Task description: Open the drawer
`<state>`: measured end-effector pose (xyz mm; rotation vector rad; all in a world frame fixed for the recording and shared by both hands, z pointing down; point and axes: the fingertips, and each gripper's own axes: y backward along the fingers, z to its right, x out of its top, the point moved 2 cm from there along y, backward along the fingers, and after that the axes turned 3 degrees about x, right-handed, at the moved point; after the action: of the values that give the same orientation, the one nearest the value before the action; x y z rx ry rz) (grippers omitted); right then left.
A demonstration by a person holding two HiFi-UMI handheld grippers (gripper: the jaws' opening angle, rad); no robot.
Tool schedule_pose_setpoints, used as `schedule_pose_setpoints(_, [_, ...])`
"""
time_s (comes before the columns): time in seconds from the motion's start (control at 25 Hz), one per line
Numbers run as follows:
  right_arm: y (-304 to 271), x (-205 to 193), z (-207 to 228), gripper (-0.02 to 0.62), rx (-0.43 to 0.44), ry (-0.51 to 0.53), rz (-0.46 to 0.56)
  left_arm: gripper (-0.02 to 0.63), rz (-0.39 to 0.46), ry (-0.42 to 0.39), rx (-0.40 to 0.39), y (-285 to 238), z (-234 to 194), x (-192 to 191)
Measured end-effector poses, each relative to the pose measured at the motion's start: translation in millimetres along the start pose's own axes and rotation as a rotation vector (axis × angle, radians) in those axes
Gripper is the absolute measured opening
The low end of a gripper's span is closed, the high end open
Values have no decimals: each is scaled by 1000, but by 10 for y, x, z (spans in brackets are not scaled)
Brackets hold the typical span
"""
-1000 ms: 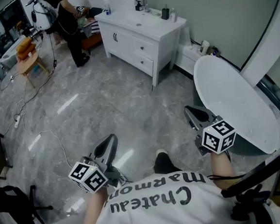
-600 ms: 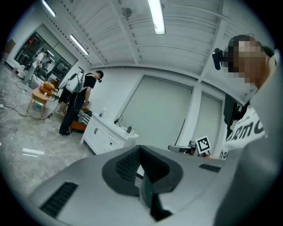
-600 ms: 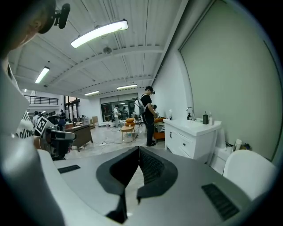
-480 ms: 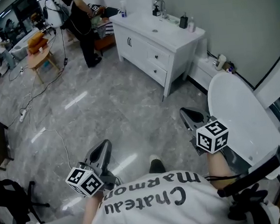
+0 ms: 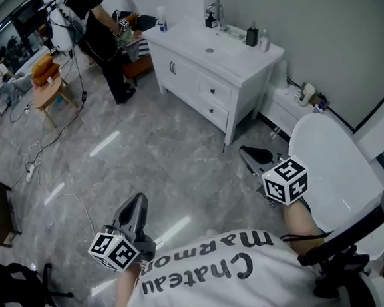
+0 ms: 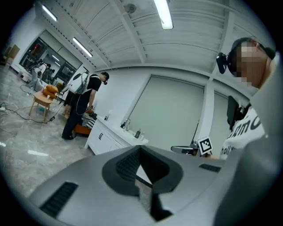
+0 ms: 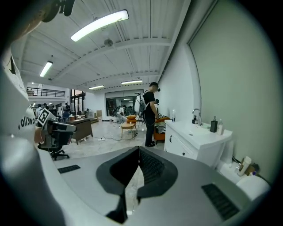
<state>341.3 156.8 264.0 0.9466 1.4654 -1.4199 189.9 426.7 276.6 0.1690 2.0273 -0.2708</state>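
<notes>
Left gripper (image 5: 137,202): jaws pressed together, nothing between them; right gripper (image 5: 247,154): likewise closed tight and empty, tips aimed toward 11 o'clock in the head view.

Change over the last second: we have carried both grippers forward across the grey floor (image 5: 145,147), neither one opening; the white vanity cabinet (image 5: 237,58) now sits larger and nearer at 12 to 1 o'clock, where before it lay further up the view; the white rounded fixture (image 5: 340,170) at 3 o'clock has slid alongside the right gripper.

Task's thing: the upper drawer (image 5: 210,89) and lower drawer (image 5: 216,112) are on the cabinet front, both flush and closed; they are well apart from either gripper, nothing touching them.

Also noted: a person in dark clothes (image 5: 102,37) stands at 11 o'clock by the cabinet's far end.

Our reading: this is approach only, the pull not yet begun; the right gripper is the nearer one and would need its jaws parted before taking a drawer handle.
</notes>
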Motion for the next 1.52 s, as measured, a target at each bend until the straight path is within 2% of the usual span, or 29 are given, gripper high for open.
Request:
schedule_pose_setpoints(0.24, [-224, 12, 557, 11, -15, -63, 23, 3, -2, -11, 5, -511, -37, 81])
schedule_pose_setpoints(0.48, [-387, -48, 878, 11, -25, -93, 33, 3, 2, -4, 15, -843, -89, 74])
schedule_pose_setpoints(0.72, [-410, -130, 1026, 11, -24, -109, 32, 3, -10, -11, 1, -1041, -65, 47])
schedule_pose_setpoints(1.16, [-442, -17, 1274, 11, -44, -158, 81, 3, 11, -59, -13, -1279, -41, 297])
schedule_pose_setpoints(1.32, [-554, -76, 1294, 11, -54, -175, 71, 3, 59, -55, 2, -1242, -111, 305])
schedule_pose_setpoints(1.52, [-797, -14, 1298, 11, -63, -175, 127, 3, 36, -81, -12, -1356, -323, 282])
